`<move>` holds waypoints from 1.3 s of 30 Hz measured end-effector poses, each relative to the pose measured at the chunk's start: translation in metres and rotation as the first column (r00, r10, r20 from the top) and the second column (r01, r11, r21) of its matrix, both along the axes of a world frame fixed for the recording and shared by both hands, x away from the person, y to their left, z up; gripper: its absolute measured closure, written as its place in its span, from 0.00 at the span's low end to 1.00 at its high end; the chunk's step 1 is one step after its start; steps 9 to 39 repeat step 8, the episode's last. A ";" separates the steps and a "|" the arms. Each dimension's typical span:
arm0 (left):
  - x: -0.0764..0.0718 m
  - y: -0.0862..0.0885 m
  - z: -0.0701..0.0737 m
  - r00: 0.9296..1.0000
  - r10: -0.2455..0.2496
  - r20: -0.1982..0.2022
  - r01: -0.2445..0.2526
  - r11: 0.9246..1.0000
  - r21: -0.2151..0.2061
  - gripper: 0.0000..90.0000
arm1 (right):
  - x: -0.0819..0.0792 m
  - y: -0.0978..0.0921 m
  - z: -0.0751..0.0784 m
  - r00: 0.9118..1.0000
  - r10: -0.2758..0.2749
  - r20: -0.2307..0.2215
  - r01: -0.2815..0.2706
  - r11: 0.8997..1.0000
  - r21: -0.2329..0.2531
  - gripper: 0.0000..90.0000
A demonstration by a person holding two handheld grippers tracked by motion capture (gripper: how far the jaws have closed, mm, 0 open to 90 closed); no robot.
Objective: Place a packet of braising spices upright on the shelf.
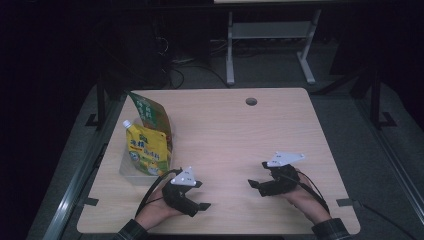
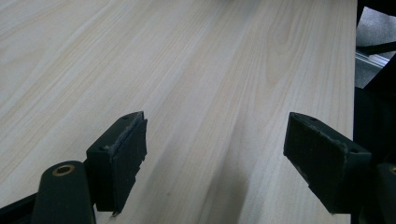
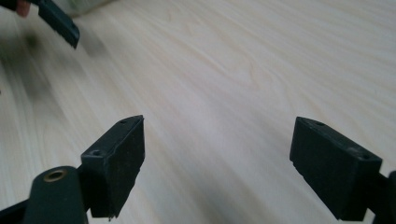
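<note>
A yellow refill pouch point(image 1: 146, 150) with a white cap stands upright in a pale open box point(image 1: 129, 172) near the table's left edge. Behind it in the same box leans a green pouch point(image 1: 150, 114). My left gripper point(image 1: 201, 195) rests low at the front of the table, just right of the box, open with nothing between its jaws point(image 2: 217, 126). My right gripper point(image 1: 258, 174) sits at the front right, pointing left, also open and empty point(image 3: 219, 125). The right gripper view catches one finger point(image 3: 58, 21) of the left gripper at its top left.
The light wooden table point(image 1: 240, 130) has a round cable hole point(image 1: 251, 101) near its far edge. Beyond it, on the dark floor, stand a desk's grey metal legs point(image 1: 230, 50) and some cables. The table's right edge point(image 2: 352, 70) shows in the left gripper view.
</note>
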State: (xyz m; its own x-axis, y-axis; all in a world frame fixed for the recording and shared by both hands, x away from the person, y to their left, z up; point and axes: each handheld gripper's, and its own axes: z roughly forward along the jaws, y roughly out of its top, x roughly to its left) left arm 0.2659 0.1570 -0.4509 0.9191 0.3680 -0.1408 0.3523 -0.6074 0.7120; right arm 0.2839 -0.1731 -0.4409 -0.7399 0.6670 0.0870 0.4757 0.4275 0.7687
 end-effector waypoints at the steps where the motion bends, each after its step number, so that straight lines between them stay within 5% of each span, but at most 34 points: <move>1: 0.000 0.000 0.000 1.000 0.000 -0.001 0.000 1.000 0.002 0.23 | -0.003 -0.003 -0.002 1.000 -0.001 -0.004 0.001 1.000 -0.004 0.18; 39: 0.000 0.000 0.000 1.000 0.002 0.001 -0.002 1.000 -0.004 0.23 | -0.010 -0.012 -0.004 1.000 -0.018 0.000 0.018 1.000 0.017 0.16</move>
